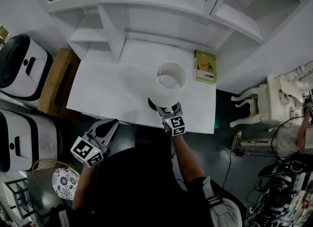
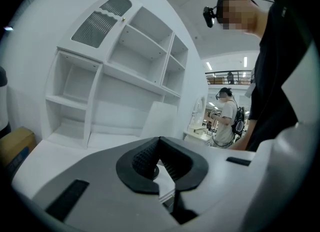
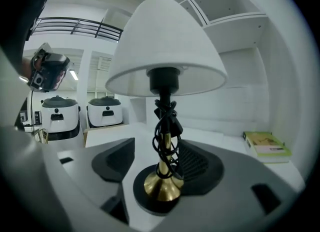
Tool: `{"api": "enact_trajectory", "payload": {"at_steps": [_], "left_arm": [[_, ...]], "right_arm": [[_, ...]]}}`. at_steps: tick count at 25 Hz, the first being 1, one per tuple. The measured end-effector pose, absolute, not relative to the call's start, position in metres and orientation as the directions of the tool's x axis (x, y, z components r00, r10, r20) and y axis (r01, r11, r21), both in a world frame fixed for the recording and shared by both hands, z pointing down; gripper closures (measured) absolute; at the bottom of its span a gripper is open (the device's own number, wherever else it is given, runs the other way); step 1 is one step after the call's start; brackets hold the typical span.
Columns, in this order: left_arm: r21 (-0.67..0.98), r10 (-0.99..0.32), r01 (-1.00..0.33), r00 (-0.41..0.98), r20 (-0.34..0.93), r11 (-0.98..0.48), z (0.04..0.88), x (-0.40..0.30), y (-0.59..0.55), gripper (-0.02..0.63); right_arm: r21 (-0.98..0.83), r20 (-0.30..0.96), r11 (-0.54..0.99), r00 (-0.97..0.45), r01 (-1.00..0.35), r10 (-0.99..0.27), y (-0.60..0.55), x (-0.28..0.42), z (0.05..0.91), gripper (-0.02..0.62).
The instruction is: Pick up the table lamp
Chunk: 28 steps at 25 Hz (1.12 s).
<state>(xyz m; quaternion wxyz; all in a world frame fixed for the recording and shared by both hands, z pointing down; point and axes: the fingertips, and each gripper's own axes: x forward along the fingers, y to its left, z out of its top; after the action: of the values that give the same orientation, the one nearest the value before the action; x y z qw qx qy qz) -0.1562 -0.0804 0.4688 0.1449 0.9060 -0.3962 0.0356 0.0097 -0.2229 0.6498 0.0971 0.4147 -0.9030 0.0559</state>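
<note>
White table lamp (image 1: 170, 81) near desk (image 1: 112, 91) front edge (right gripper (image 1: 170, 108) gaping).

The lamp's shade (image 3: 165, 51) is white, its stem (image 3: 161, 181) brass-gold. The cord (image 3: 165, 121) wound round it is black, and so is the base (image 3: 145, 203). My right gripper (image 3: 157, 151) and left gripper (image 2: 160, 143) are pale grey, with black ribbed pads (image 3: 200, 163). Their cubes (image 1: 176, 124) carry black-and-white square markers. The table (image 1: 112, 89) and shelves (image 1: 146, 20) are white. The book (image 1: 205, 66) is yellow-green and the box (image 1: 58, 79) brown. The machines (image 1: 22, 67) are white with black tops. The disc (image 1: 65, 183) near my left arm has dark speckles on white.
</note>
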Motion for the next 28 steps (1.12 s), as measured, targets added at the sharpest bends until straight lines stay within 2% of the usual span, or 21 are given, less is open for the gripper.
{"api": "enact_trajectory", "payload": {"at_steps": [9,11,15,25,28], "left_arm": [[0.229,-0.721,-0.758,0.652,0.236,-0.611,0.471,-0.157,-0.094,0.595],[0.232,-0.721,-0.763,0.646,0.250,-0.603,0.474,-0.159,-0.093,0.595],[0.245,-0.726,-0.774,0.632,0.269,-0.583,0.481,-0.165,-0.095,0.595],[0.251,-0.722,-0.769,0.639,0.265,-0.589,0.484,-0.164,-0.100,0.595],[0.249,-0.723,-0.769,0.638,0.264,-0.588,0.483,-0.162,-0.100,0.595]], "right_arm": [[-0.002,0.202,0.606,-0.594,-0.795,-0.779,-0.263,-0.002,0.654,0.337],[0.006,0.196,0.596,-0.584,-0.803,-0.788,-0.267,-0.002,0.655,0.383],[0.017,0.201,0.594,-0.579,-0.804,-0.790,-0.269,-0.006,0.654,0.415],[0.042,0.213,0.631,-0.610,-0.775,-0.763,-0.274,-0.012,0.656,0.420],[0.057,0.215,0.624,-0.601,-0.780,-0.770,-0.273,-0.011,0.652,0.445]]}}
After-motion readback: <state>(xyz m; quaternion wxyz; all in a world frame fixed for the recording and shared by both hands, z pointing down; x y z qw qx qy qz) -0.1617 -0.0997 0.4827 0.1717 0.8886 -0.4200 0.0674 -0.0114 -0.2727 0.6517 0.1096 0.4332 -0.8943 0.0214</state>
